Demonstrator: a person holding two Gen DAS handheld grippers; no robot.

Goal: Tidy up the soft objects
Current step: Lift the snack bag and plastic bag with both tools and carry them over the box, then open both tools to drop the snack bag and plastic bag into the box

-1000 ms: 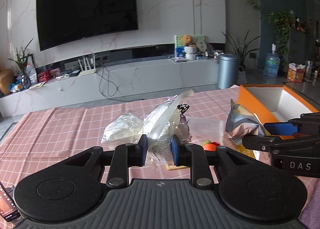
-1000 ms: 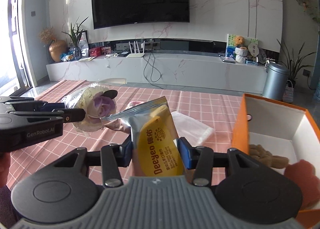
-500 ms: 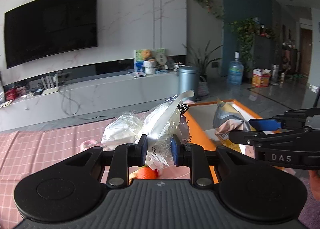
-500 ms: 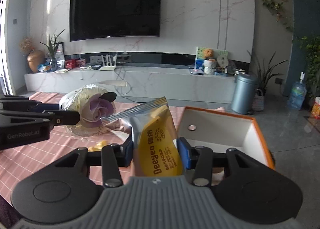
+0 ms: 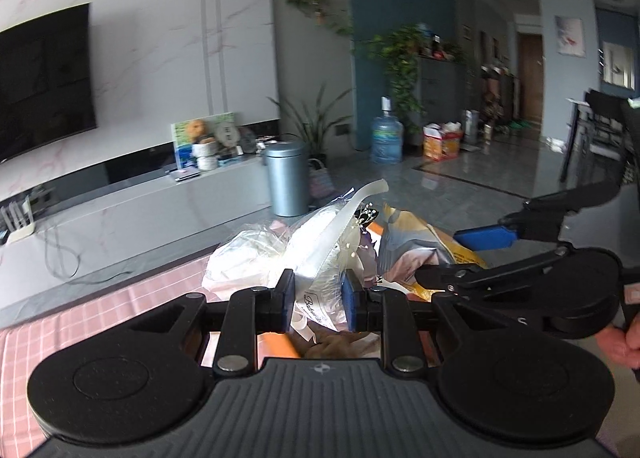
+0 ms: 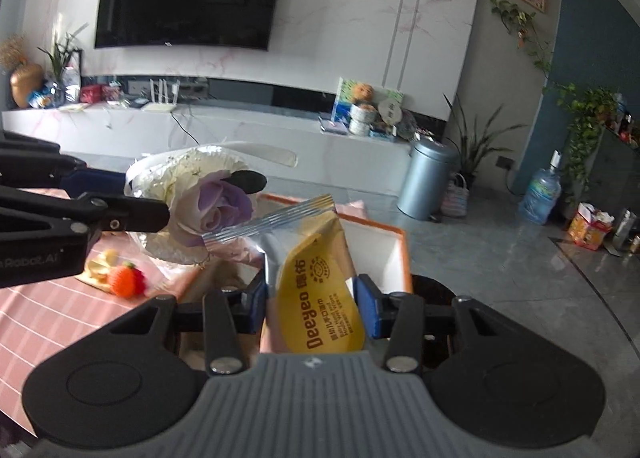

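left gripper (image 5: 318, 300): jaws clamped on wrapped flower bouquet (image 5: 320, 254), held above orange box (image 6: 394, 254). right gripper (image 6: 312, 306): jaws gripping yellow wipes packet (image 6: 320, 298), over the same box beside the pink-checked counter (image 6: 48, 318).

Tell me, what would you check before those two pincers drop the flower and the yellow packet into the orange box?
1. Left gripper clamps the wrapped flower: ok.
2. Right gripper clamps the yellow packet: ok.
3. Packet is over the orange box: ok, the box shows just behind it.
4. Flower is over the box: cannot tell; it hangs at the box's left edge.
5. Room left in the box: cannot tell, the inside is mostly hidden.
6. Orange toy on the pink cloth is out of the way: ok.
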